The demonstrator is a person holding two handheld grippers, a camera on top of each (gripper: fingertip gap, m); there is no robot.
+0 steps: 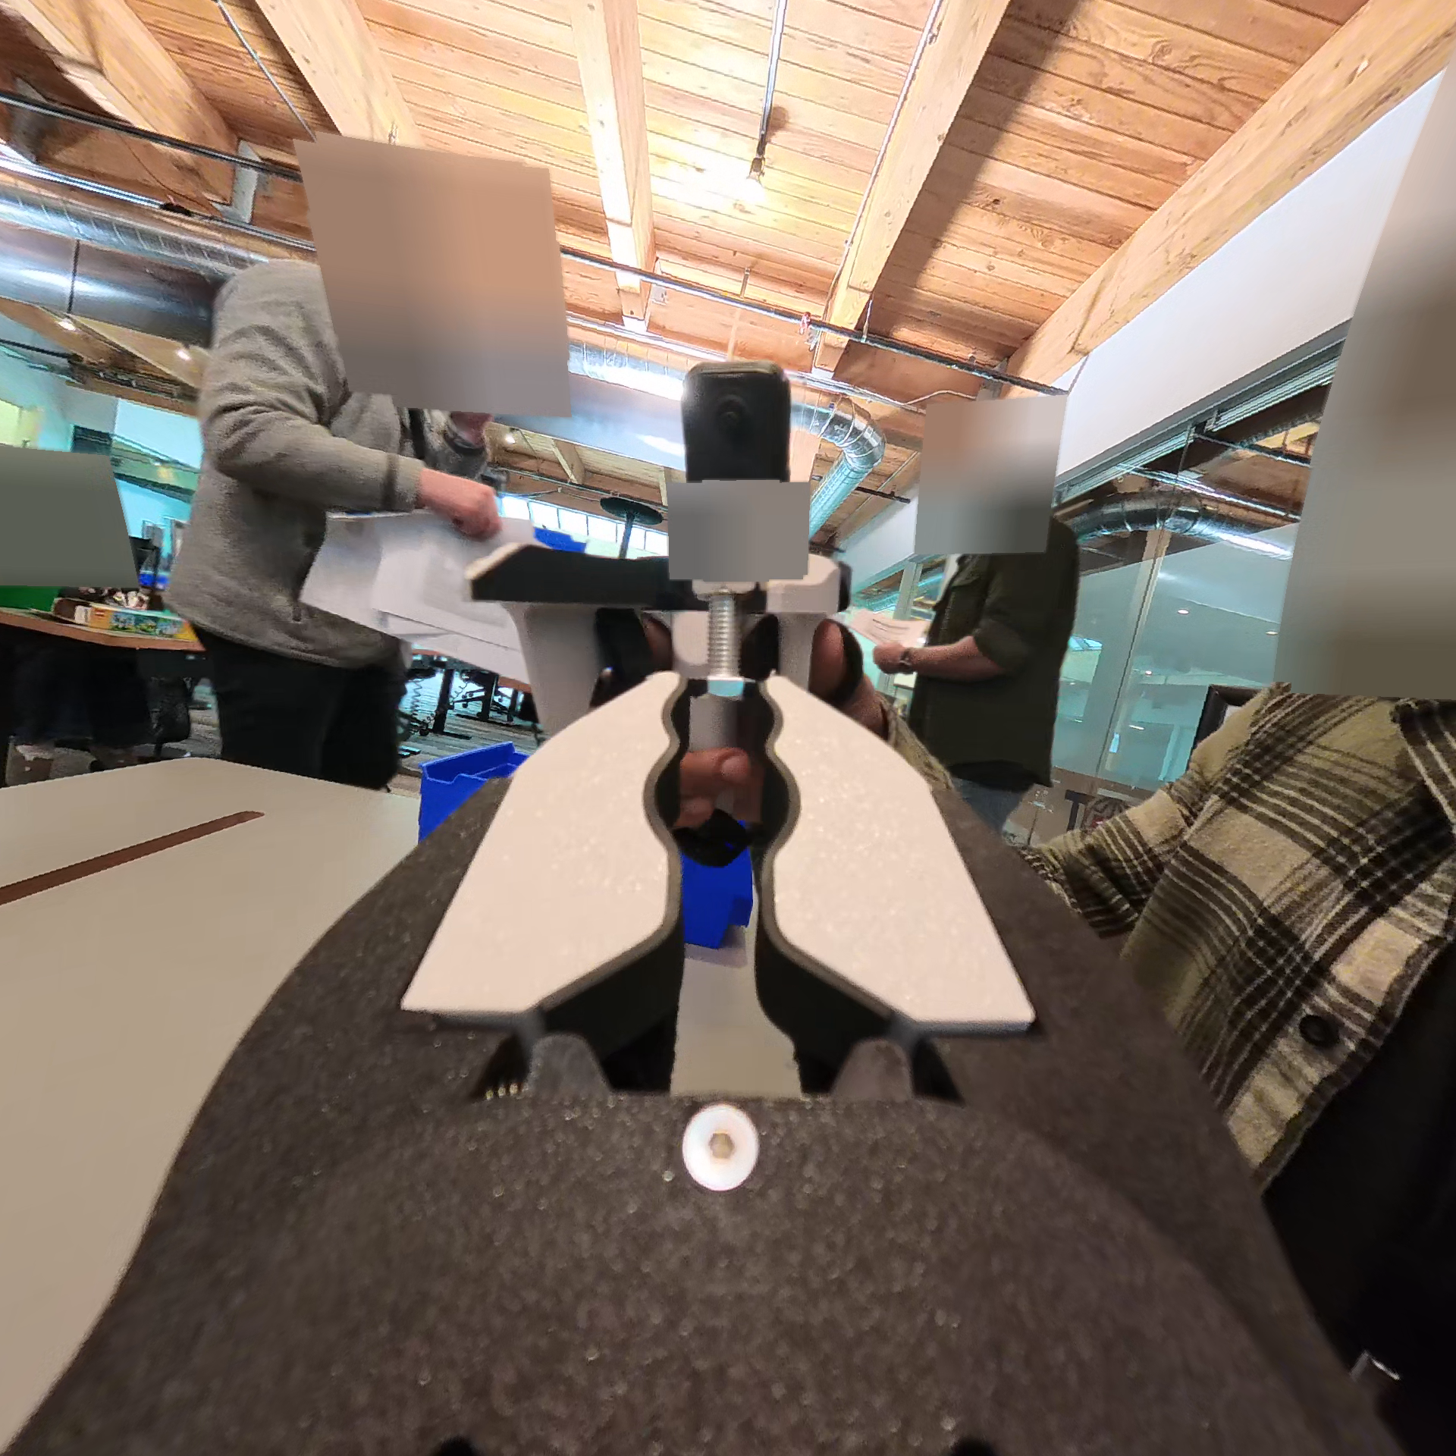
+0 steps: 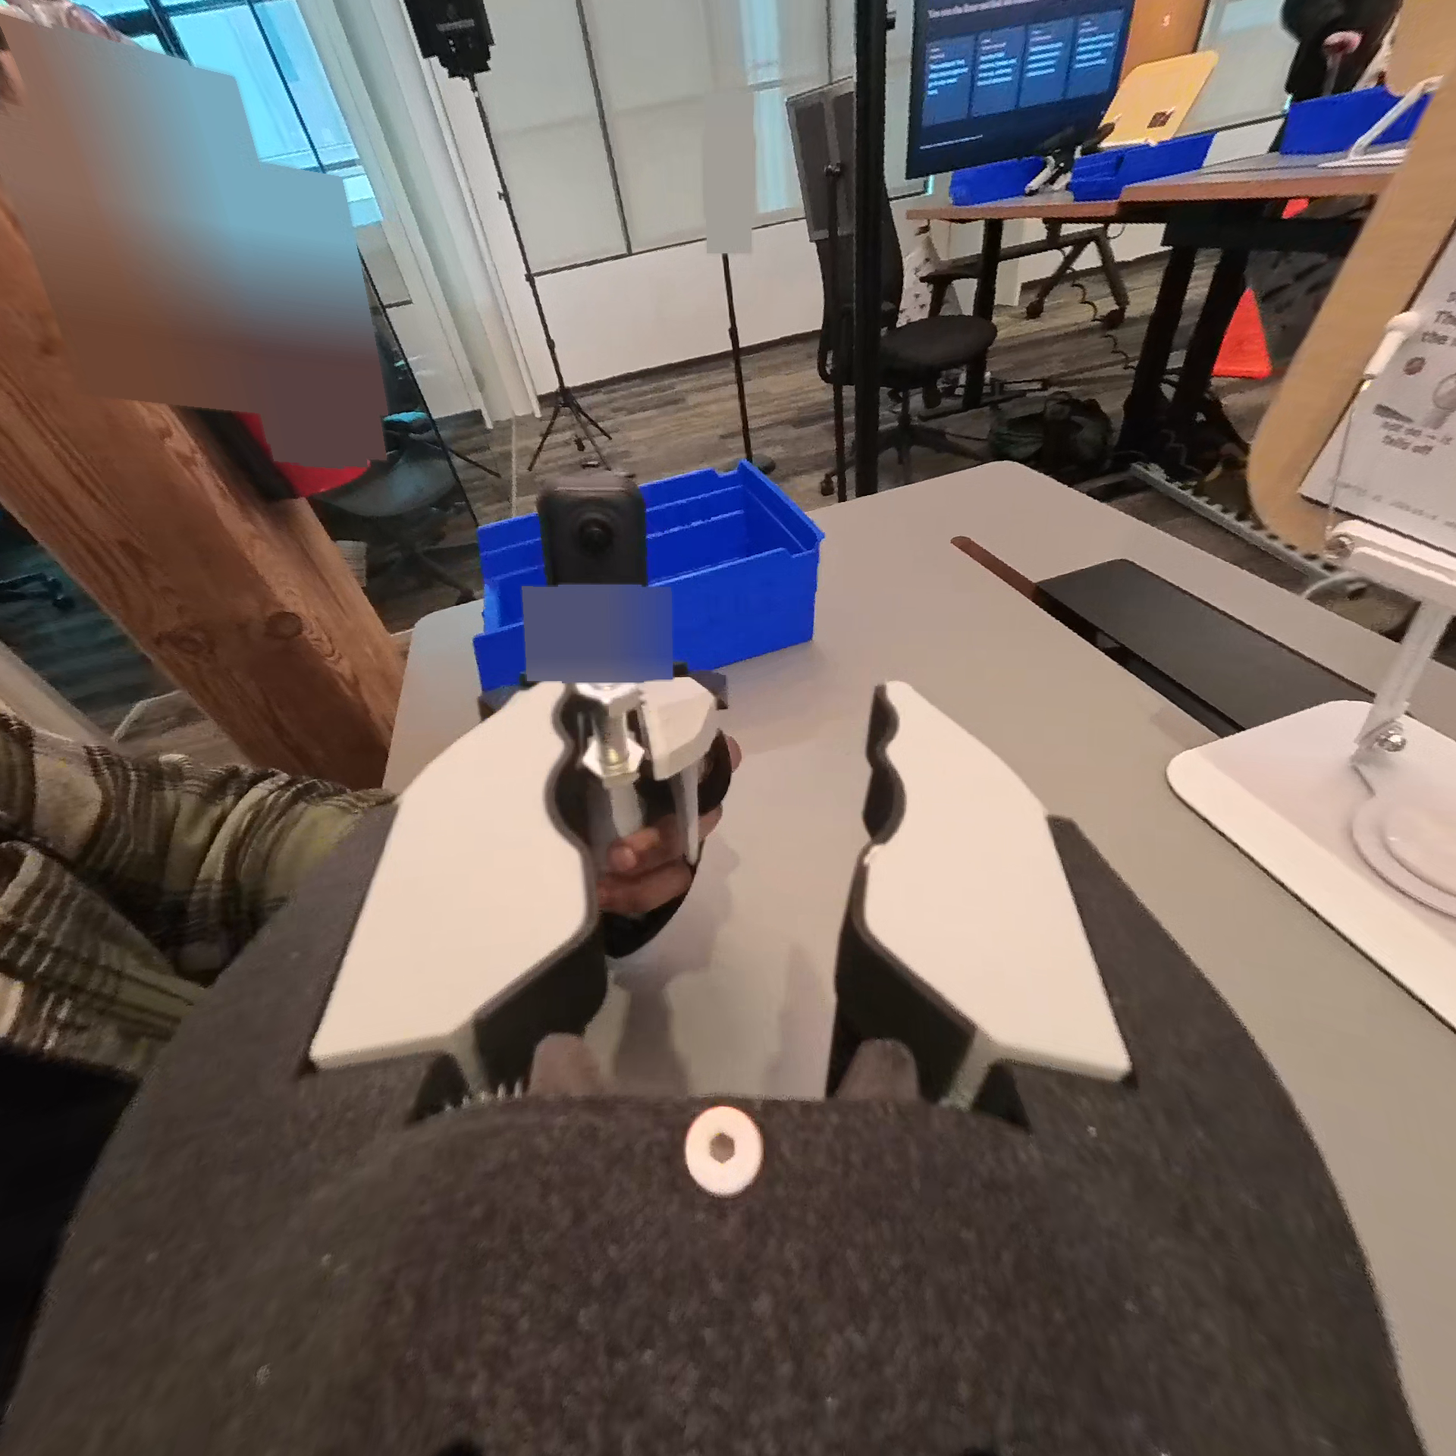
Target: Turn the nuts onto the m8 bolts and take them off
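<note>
Left gripper: your left gripper (image 1: 726,690) is clamped on the hex head of the bolt (image 1: 722,635), its pads pressing either side; the threaded shank points away from it, straight ahead.

Right gripper: your right gripper (image 2: 721,729) stands wide apart with nothing between its pads. The bolt sits just inside its left finger (image 2: 504,796), well clear of the right one.

Nut: a nut (image 2: 611,763) appears threaded part-way along the shank, in front of the right gripper's left pad.

Risk, off-centre closing: if you close now, one pad will likely meet the nut first and shove the bolt sideways in the left grip.

Risk, slipping head: the left pads catch only the head, so a hard twist could spin it.

Risk, cross-threading: any tilt between the two grippers may jam the nut.
</note>
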